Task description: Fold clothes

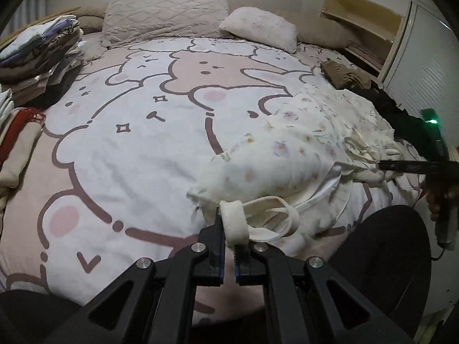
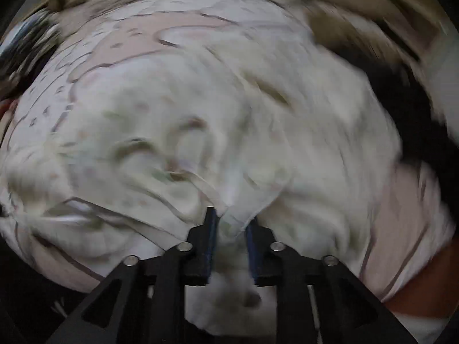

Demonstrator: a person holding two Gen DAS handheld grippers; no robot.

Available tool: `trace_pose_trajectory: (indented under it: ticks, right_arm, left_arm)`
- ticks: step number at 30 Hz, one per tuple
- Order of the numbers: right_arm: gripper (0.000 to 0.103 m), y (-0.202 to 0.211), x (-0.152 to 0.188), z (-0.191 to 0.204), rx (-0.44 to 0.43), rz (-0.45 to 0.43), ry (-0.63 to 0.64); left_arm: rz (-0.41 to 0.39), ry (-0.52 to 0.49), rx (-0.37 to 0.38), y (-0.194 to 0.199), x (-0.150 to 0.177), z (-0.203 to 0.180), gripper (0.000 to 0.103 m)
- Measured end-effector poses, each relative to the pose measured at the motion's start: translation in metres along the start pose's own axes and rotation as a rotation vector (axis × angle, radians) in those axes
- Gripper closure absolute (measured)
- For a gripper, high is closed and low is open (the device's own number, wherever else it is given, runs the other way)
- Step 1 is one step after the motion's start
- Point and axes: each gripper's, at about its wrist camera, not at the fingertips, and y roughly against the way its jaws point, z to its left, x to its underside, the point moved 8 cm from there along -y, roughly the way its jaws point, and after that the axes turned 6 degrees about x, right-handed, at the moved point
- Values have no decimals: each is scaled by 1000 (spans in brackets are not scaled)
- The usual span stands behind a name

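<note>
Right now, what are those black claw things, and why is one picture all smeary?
They are grabbing tools that a person holds, one in each hand, for folding clothes. Each tool has two fingers and a little camera looking along them, so each picture comes from one tool.

The clear picture is from the left gripper. It is shut on a cream strap of a flowery garment lying on a bed cover with cartoon bears. Folded clothes are stacked at the left, pillows at the back, and a brown garment lies at the right. The other tool pokes in from the right.

The smeary picture is from the right gripper. It is blurred, most likely by moving fast. Its fingers stand apart with pale cloth between them; I cannot tell if they pinch it.
</note>
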Motion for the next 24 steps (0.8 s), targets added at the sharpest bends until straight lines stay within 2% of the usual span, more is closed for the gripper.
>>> trace_pose_trajectory:
  ticks: [1,4,7,9,11,13,14,19,22,23,24]
  right_arm:
    - [39,4,4,-9,-21,-17,-55]
    - [39,33,1,-19,-96,-132,-128]
    - [39,64,-5,4,-245,-219,-39]
    - [39,75,-3,31,-305,-249,103]
    - [39,66,0,55,-284,-232,239]
    - [56,50,3,61,-243,-199,303]
    - [58,43,2,61,-225,-181,305]
    - [60,21,-9,52,-195,-150,283]
    - [62,11,-11,65,-168,-145,373]
    - [69,5,-11,70,-154,-136,411]
    - [83,0,-10,75,-139,-128,448]
  left_arm:
    - [2,5,-6,1,2,0,98]
    - [3,19,-24,3,5,1,98]
    - [-13,29,-34,5,2,5,98]
    - [-21,38,-38,7,-1,5,98]
    - [-26,40,-46,9,-2,5,98]
    - [-31,40,-56,11,-4,6,98]
    - [-33,41,-60,13,-4,6,98]
    - [-28,54,-67,14,-3,10,98]
    - [-27,53,-66,13,-3,9,98]
    - [-26,52,-65,12,-3,8,98]
    - [-26,52,-65,12,-4,8,98]
